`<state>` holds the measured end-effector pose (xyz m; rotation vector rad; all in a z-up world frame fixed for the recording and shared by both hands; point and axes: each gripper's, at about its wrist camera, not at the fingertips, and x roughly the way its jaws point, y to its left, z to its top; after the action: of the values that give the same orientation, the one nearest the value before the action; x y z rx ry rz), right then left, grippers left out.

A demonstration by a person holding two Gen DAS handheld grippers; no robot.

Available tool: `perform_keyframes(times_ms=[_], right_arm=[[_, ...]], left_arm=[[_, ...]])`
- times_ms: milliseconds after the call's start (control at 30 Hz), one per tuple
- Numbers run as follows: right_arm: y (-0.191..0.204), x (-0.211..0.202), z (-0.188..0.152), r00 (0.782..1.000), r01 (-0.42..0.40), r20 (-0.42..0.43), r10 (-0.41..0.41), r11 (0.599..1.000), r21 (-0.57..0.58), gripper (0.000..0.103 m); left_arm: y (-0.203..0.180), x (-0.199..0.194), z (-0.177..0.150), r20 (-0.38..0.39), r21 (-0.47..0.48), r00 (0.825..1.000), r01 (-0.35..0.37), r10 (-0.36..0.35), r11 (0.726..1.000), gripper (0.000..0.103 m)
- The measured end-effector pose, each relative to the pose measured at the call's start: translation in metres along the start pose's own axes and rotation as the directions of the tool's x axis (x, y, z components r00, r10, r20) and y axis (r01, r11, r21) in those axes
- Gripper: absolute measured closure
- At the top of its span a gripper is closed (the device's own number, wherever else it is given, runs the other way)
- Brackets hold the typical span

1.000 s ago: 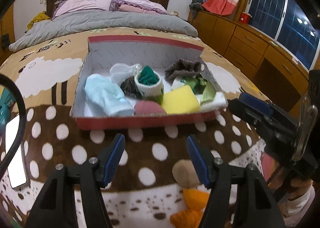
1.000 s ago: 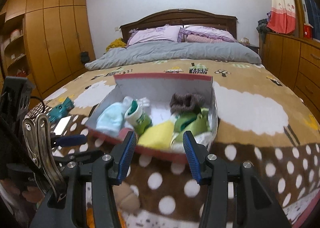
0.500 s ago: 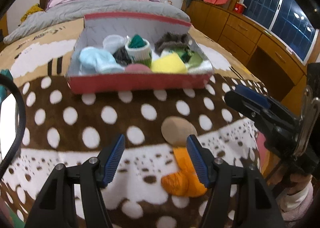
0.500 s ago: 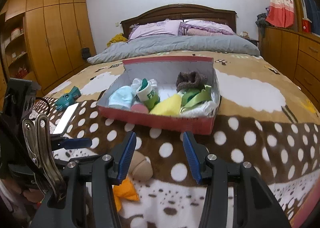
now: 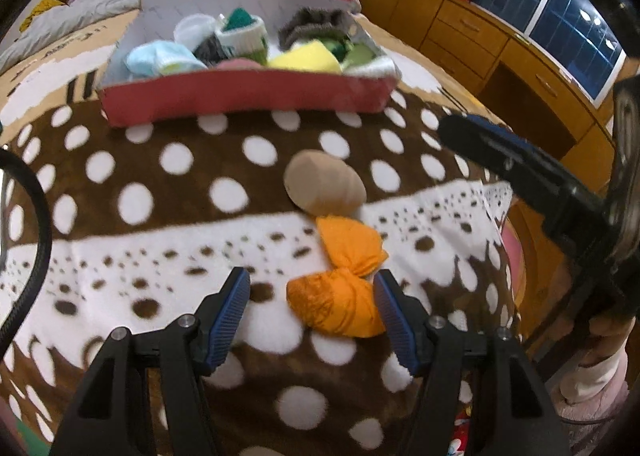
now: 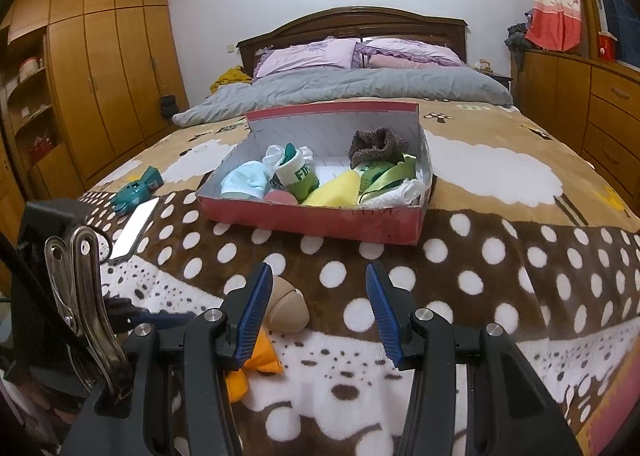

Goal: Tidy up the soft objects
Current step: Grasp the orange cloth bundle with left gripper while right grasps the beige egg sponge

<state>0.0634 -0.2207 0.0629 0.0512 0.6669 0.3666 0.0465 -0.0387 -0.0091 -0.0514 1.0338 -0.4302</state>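
Observation:
A red cardboard box [image 5: 240,93] [image 6: 312,217] on the spotted blanket holds several soft items: a light blue bundle [image 5: 160,57], a white and green sock roll [image 6: 298,175], a yellow sponge [image 5: 306,59], a brown knit piece [image 6: 376,141]. An orange knotted cloth [image 5: 340,280] lies near the front, with a tan soft ball [image 5: 324,187] just beyond it. My left gripper [image 5: 312,312] is open, its fingers either side of the orange cloth's near end. My right gripper [image 6: 320,308] is open and empty above the blanket, with the tan ball [image 6: 286,306] by its left finger.
A phone [image 6: 134,228] and a teal toy [image 6: 138,187] lie on the blanket at the left. Grey duvet [image 6: 360,87] and pillows are at the bed's head. Wooden drawers [image 5: 500,55] stand to the right, wardrobes [image 6: 100,67] to the left.
Both grippers have pulled back from the box toward the bed's foot. The left gripper has dropped down around the orange cloth. Both stay open.

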Motion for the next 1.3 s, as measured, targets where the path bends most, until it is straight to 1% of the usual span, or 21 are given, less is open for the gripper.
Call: perform_keyframes(times_ms=[133,267,333,367,400,533,700,833,867,1133,1300], right_arm=[[-0.002,-0.002,-0.002,1.000,0.002,0.001,-0.002,1.000,0.007,0.053],[-0.004,-0.001,-0.005,1.000,0.006,-0.004,-0.006,1.000,0.014,0.053],[-0.005,0.001,-0.006,1.000,0.005,-0.009,-0.004,1.000,0.018,0.053],[-0.005,0.002,-0.007,1.000,0.004,-0.011,-0.004,1.000,0.018,0.053],[-0.005,0.003,-0.007,1.000,0.003,-0.014,-0.003,1.000,0.019,0.053],[-0.004,0.007,-0.009,1.000,-0.001,-0.023,0.002,1.000,0.018,0.053],[-0.002,0.013,-0.012,0.999,-0.007,-0.039,0.008,1.000,0.016,0.053],[0.002,0.021,-0.012,0.998,-0.026,-0.060,0.026,1.000,0.005,0.053],[0.004,0.024,-0.012,0.997,-0.033,-0.066,0.033,0.999,-0.003,0.053],[0.021,0.052,-0.017,0.990,-0.072,-0.126,0.066,0.996,-0.048,0.053],[0.027,0.073,-0.022,0.984,-0.068,-0.171,0.053,0.994,-0.081,0.053]], left_arm=[[-0.008,0.009,-0.005,-0.028,0.017,1.000,0.015,-0.014,1.000,0.035],[-0.012,0.010,-0.005,-0.008,0.033,1.000,0.012,-0.011,0.999,0.036],[-0.013,0.009,-0.005,0.004,0.037,1.000,0.020,-0.020,0.999,0.049],[-0.012,0.008,-0.005,0.006,0.033,1.000,0.031,-0.031,0.999,0.061],[-0.011,0.007,-0.005,0.006,0.025,0.999,0.042,-0.042,0.999,0.062],[-0.007,0.002,-0.004,0.022,0.012,0.999,0.042,-0.042,0.999,0.066],[0.000,-0.014,-0.001,0.079,0.003,0.997,-0.007,0.007,1.000,0.067],[0.015,-0.027,0.003,0.132,-0.023,0.986,-0.100,0.102,0.995,0.067],[0.018,-0.028,0.004,0.139,-0.031,0.984,-0.113,0.116,0.993,0.067],[0.045,-0.034,0.007,0.156,-0.093,0.970,-0.176,0.189,0.980,0.067],[0.054,-0.031,0.006,0.151,-0.116,0.967,-0.188,0.205,0.975,0.067]])
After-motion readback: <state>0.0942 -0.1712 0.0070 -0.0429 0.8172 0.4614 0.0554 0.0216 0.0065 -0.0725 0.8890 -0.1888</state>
